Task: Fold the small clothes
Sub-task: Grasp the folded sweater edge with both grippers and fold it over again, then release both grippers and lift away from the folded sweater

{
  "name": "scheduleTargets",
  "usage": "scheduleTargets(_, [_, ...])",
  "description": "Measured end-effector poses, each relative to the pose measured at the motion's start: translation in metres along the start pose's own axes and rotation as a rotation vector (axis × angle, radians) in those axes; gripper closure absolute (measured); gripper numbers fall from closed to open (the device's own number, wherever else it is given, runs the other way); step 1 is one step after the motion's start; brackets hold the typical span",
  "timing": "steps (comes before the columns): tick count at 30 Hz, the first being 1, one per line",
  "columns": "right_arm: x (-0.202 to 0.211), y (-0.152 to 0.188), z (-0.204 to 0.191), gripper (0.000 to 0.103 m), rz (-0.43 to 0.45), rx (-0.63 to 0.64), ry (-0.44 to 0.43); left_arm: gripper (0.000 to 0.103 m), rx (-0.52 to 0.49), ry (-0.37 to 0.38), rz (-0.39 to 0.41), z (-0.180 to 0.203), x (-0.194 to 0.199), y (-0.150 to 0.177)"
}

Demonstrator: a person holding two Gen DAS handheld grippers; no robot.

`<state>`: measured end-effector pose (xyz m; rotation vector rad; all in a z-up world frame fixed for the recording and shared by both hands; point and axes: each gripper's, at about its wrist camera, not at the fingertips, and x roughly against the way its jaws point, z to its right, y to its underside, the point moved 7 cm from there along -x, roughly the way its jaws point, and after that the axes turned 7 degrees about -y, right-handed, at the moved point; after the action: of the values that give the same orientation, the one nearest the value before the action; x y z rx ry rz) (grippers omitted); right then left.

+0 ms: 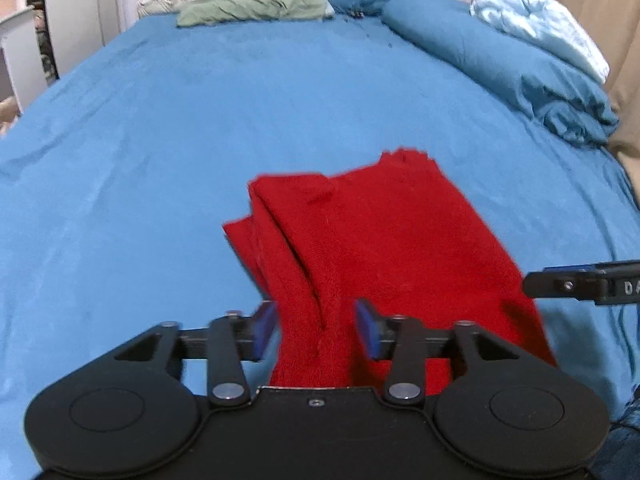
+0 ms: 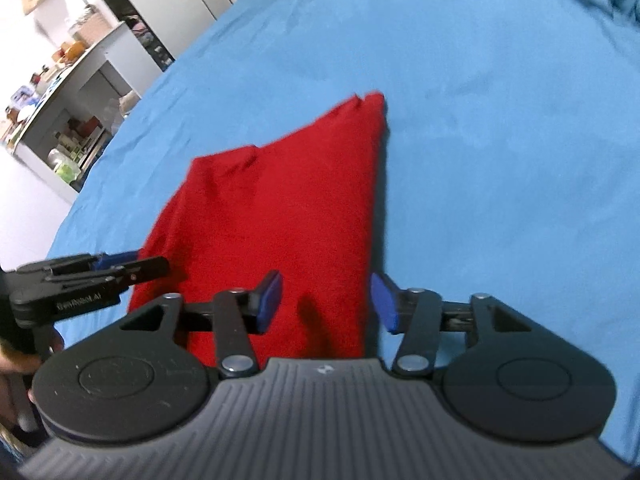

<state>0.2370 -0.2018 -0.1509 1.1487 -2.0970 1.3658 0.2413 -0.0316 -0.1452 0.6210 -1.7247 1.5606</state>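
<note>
Resting place: red garment (image 1: 372, 248) lies folded on the blue bedsheet (image 1: 160, 140), near edge toward both grippers, likely just laid down.
Left gripper (image 1: 316, 330): jaws released, pads apart over the near left edge, gripping nothing.
Right gripper (image 2: 326, 304): jaws released over the near right edge.
Fabric: soft knit, layered folds at left, roughly rectangular.
Far end: green cloth (image 1: 252, 8) against a pillow.
</note>
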Motion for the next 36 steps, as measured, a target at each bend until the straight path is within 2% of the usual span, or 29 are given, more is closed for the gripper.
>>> scheduleTargets(1, [0.009, -0.001, -0.005, 0.022, 0.012, 0.018, 0.009, 0.038, 0.008, -0.009, 0.008, -0.002, 0.009, -0.002])
scheduleTargets(5, [0.048, -0.006, -0.026, 0.017, 0.052, 0.054, 0.044, 0.034, 0.041, -0.071, 0.031, -0.013, 0.052, -0.011])
scheduleTargets(9, [0.094, -0.007, -0.051, 0.003, 0.092, 0.083, 0.072, 0.002, 0.085, -0.120, 0.076, -0.025, 0.108, -0.013])
scheduleTargets(10, [0.106, -0.006, -0.058, 0.003, 0.102, 0.096, 0.083, 0.001, 0.088, -0.134, 0.092, -0.026, 0.122, -0.012])
scheduleTargets(16, [0.158, 0.015, -0.094, 0.000, 0.104, 0.168, 0.181, 0.000, 0.074, -0.228, 0.128, -0.026, 0.184, 0.006])
scheduleTargets(19, [0.175, 0.031, -0.106, 0.000, 0.106, 0.197, 0.221, 0.000, 0.071, -0.242, 0.131, -0.021, 0.200, 0.022])
scheduleTargets(26, [0.185, 0.071, -0.109, 0.000, 0.088, 0.184, 0.303, 0.000, 0.064, -0.244, 0.093, -0.004, 0.209, 0.064])
scheduleTargets(30, [0.181, 0.090, -0.104, 0.000, 0.069, 0.176, 0.338, 0.000, 0.052, -0.247, 0.087, 0.003, 0.208, 0.078])
scheduleTargets(36, [0.178, 0.107, -0.097, 0.000, 0.054, 0.129, 0.340, 0.000, 0.046, -0.239, 0.085, 0.008, 0.209, 0.085])
